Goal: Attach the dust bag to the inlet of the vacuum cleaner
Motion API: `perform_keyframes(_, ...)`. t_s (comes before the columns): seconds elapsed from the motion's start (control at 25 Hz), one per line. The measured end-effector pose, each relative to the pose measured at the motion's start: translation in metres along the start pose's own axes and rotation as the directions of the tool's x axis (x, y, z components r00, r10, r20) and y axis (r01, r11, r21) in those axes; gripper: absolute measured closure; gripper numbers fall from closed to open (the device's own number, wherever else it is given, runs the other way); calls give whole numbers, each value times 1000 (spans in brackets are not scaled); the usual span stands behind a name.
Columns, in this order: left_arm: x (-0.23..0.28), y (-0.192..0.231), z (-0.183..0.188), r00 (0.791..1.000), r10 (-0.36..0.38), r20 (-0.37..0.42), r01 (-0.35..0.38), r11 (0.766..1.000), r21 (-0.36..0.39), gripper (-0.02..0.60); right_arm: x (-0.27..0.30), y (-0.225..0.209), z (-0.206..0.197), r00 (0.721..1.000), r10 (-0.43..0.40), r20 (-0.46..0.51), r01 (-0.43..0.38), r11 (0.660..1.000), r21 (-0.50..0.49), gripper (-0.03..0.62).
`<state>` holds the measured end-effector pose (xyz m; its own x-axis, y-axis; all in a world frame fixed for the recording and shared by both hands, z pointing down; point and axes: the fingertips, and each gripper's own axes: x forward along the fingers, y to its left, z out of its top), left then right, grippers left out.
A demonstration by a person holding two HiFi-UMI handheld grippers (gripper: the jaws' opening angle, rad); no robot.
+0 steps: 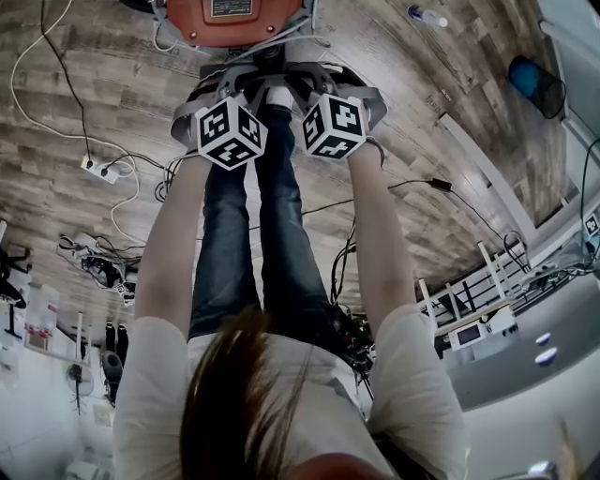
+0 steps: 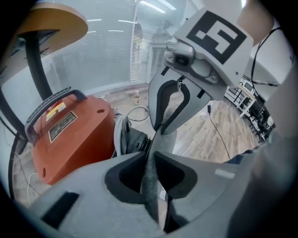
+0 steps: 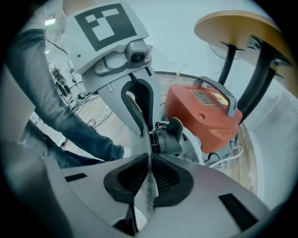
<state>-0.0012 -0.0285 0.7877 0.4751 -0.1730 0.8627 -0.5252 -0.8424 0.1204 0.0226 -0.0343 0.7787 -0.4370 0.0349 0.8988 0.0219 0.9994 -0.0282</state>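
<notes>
An orange vacuum cleaner [image 1: 234, 19] [image 2: 70, 135] [image 3: 200, 111] stands on the wood floor with its black inlet [image 3: 167, 137] [image 2: 135, 139] facing me. A grey fabric dust bag [image 2: 150, 190] [image 3: 149, 186] hangs stretched between both grippers, right in front of the inlet. My left gripper [image 2: 150, 172] [image 1: 232, 94] is shut on one edge of the bag, the cloth pinched between its pads. My right gripper [image 3: 150, 174] [image 1: 323, 89] is shut on the other edge. Both point steeply down, side by side and close together. The bag's opening is mostly hidden by the grippers.
A round wooden table [image 3: 237, 28] [image 2: 56, 23] on dark legs stands over the vacuum cleaner. The person's jeans-clad legs [image 1: 272, 234] are just behind the grippers. Cables and a power strip [image 1: 103, 171] lie on the floor to the left, and a bottle [image 2: 136, 98] stands beyond.
</notes>
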Motion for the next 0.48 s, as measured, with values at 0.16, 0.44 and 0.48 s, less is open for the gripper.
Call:
perform_keyframes(0.16,2,1,6,998,-49,-26,50,998,49,514,1,-1,-5,1000,-26,16,24,996,88,559)
perform_keyframes(0.44,-1,3,2,1000,12,19,-11,999,-36,509,3,-2,-1,999,19,-43,-24,993,-115,559)
perform_keyframes(0.48,-1,3,1,999,26,28,-24,998,-57,509,4,-3,0,998,28,-52,-35,988,-149,559)
